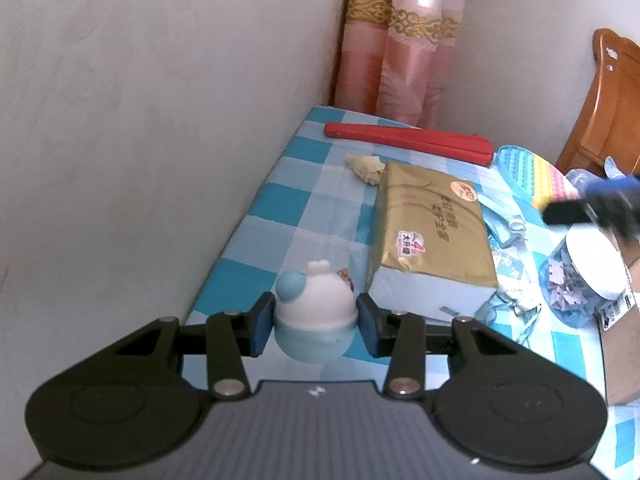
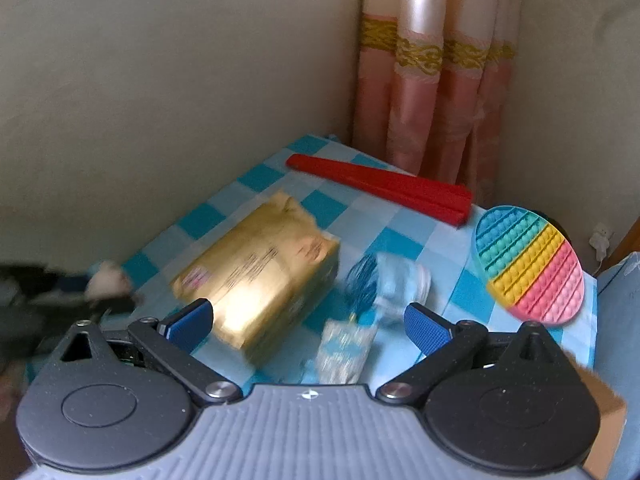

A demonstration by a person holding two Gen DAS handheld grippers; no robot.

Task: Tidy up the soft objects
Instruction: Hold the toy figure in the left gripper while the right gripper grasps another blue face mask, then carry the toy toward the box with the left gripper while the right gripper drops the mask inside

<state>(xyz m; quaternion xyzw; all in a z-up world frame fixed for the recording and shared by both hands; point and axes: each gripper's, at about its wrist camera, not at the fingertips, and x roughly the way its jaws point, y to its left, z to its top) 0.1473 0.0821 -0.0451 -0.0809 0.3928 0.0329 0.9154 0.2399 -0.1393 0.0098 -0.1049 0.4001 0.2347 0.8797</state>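
Left tool pinching soft toy between pads; right tool spread above tissue pack.

The gold plastic-wrapped pack of tissues near the middle of the worktop carries dark Chinese characters in two lines, too small to read reliably. A red-and-white sticker near its front end shows a large "4".
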